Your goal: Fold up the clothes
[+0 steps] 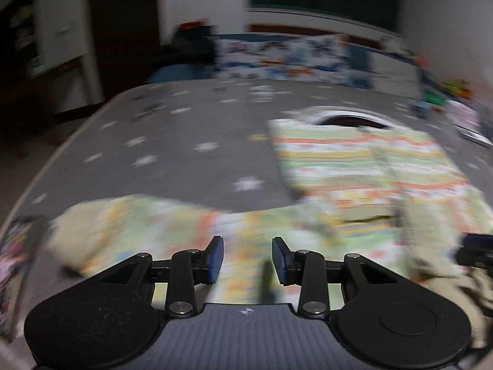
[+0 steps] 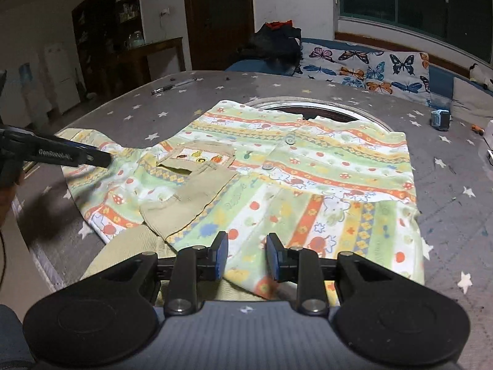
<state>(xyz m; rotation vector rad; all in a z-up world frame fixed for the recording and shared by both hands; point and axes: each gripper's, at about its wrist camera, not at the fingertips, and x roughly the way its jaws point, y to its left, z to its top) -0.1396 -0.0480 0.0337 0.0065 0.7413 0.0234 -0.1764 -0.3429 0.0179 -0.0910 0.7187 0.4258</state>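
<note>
A child's patterned shirt [image 2: 308,166] with green, orange and yellow stripes and a khaki pocket lies spread on the grey star-print table [image 2: 172,114]. My right gripper [image 2: 247,257] is open and empty, just above the shirt's near hem. My left gripper [image 1: 247,259] is open and empty over the shirt's left sleeve [image 1: 138,225]; its view is motion-blurred. It also shows in the right wrist view [image 2: 92,157], reaching in from the left above that sleeve [image 2: 92,145]. The shirt body [image 1: 363,166] shows in the left wrist view.
A round hole with a metal rim [image 2: 311,109] sits in the table behind the collar. A pen [image 2: 174,87] lies at the far left. A small blue device [image 2: 440,120] lies at the right. A butterfly-print cushion [image 2: 363,67] lies beyond the table.
</note>
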